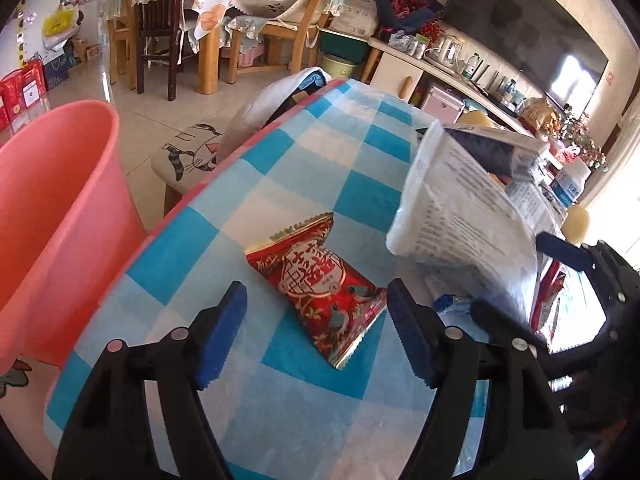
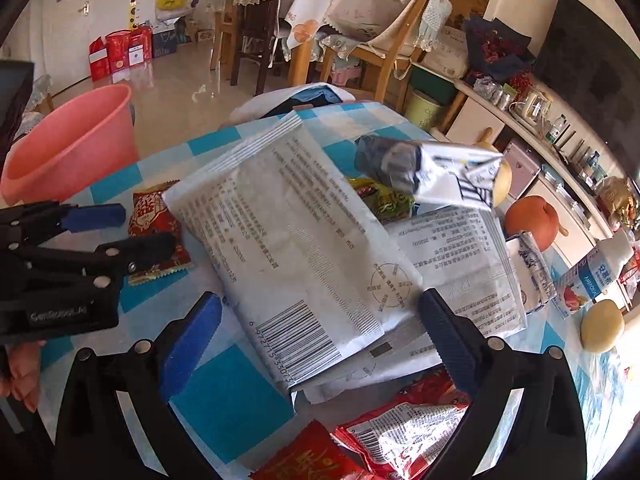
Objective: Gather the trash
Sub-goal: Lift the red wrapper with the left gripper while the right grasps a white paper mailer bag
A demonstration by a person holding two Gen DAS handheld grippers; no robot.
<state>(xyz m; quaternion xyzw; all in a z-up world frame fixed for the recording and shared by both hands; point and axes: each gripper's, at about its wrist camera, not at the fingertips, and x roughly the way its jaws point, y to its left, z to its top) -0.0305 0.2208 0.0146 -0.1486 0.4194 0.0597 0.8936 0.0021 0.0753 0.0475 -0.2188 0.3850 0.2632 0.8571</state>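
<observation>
A red snack wrapper (image 1: 320,284) lies flat on the blue checked tablecloth (image 1: 320,152). My left gripper (image 1: 316,320) stands open, one finger on each side of the wrapper's near end, pads clear of it. In the right wrist view that wrapper (image 2: 154,220) sits under the left gripper (image 2: 140,228). A large white packet with a barcode (image 2: 288,248) rests tilted on a pile of other packets. My right gripper (image 2: 320,332) is wide open around its barcode end without pressing it. A pink bucket (image 1: 52,208) stands off the table's left edge.
Red wrappers (image 2: 400,428), a crumpled white-and-dark wrapper (image 2: 432,176), a green wrapper (image 2: 384,196), a reddish fruit (image 2: 532,220), a pale round fruit (image 2: 602,326) and a drink carton (image 2: 588,280) crowd the table's right side. A cat-cushion stool (image 1: 188,156) stands beyond the edge.
</observation>
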